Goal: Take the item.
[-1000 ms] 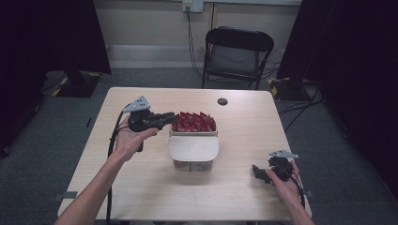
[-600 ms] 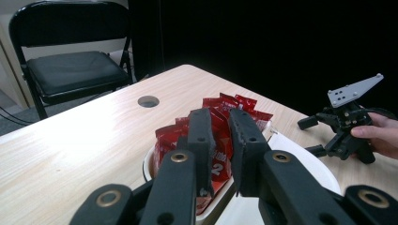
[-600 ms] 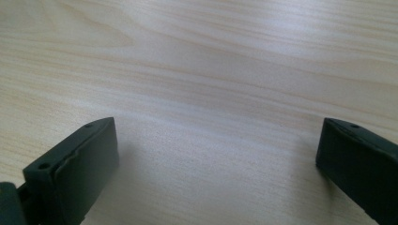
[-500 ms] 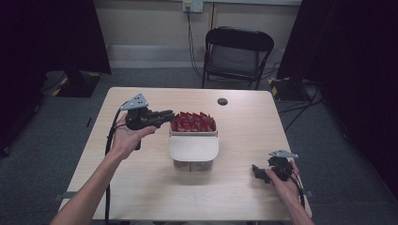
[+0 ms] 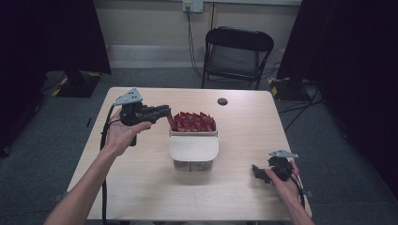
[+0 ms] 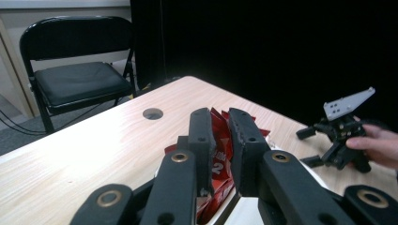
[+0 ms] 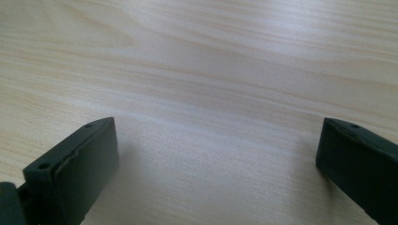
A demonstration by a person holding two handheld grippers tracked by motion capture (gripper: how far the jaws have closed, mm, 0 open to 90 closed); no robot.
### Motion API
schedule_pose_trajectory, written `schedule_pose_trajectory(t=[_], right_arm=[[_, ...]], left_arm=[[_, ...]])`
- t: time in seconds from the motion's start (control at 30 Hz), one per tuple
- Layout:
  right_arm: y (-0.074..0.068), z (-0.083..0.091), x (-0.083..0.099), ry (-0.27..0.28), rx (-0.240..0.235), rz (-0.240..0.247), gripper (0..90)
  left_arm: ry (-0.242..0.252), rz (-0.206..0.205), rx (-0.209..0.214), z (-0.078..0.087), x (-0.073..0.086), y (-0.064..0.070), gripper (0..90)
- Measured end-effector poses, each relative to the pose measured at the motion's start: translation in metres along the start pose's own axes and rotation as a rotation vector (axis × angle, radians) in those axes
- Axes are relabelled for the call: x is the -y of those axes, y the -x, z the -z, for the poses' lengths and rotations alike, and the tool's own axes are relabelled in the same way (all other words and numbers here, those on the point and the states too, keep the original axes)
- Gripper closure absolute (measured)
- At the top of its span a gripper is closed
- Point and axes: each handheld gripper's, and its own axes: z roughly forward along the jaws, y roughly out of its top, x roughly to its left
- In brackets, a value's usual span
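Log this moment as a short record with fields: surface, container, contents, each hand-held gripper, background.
surface: light wooden table with a round hole
container: white box at table centre
contents: red packets standing upright
left hand-held gripper: jaws nearly closed, a narrow gap between them, at the packets
right hand-held gripper: jaws wide apart, low over bare table
background: black folding chair

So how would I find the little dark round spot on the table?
Start at the wooden table and look to its far edge, the side nearest the black folding chair. The small dark round spot sits there, beyond the box of red packets. It is the one flat black circle on the bare wood, apart from everything else.
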Motion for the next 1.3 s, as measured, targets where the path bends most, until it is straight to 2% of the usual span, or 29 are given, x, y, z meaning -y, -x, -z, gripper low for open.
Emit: schedule_pose_trajectory(t=[0.13,0.17,0.23,0.37,0.5,0.6,0.7,0.9,1.23,1.3], right_arm=[[0.000,0.000,0.000,0.000,0.000,0.000,0.0],[0.000,0.000,0.000,0.000,0.000,0.000,0.0],[0.000,0.000,0.000,0.000,0.000,0.000,0.0],[0.000,0.000,0.000,0.000,0.000,0.000,0.0],[0.000,0.000,0.000,0.000,0.000,0.000,0.0],[0.000,0.000,0.000,0.000,0.000,0.000,0.0],[0.000,0.000,0.000,0.000,0.000,0.001,0.0],[0.000,0.000,0.000,0.000,0.000,0.000,0.0],[0.000,0.000,0.000,0.000,-0.001,0.001,0.0],[0.000,0.000,0.000,-0.001,-0.001,0.001,0.0]], left_arm=[[0.015,0.014,0.005,0.004,-0.001,-0.002,80.6],[0.008,0.002,0.006,0.005,-0.001,-0.001,80.7],[0.023,0.013,0.011,0.006,-0.002,0.000,80.8],[0.031,0.010,-0.004,0.006,-0.002,0.000,81.1],[0.029,0.009,0.007,0.007,-0.002,0.001,81.1],[0.048,0.017,0.003,0.010,-0.003,0.001,81.1],[0.042,0.000,-0.006,0.012,-0.003,0.003,81.2],[0.046,0.001,-0.012,0.017,-0.005,0.001,81.5],[0.052,-0.021,-0.002,0.026,-0.014,0.001,84.4],[0.065,-0.012,0.000,0.026,-0.015,0.001,84.7]])
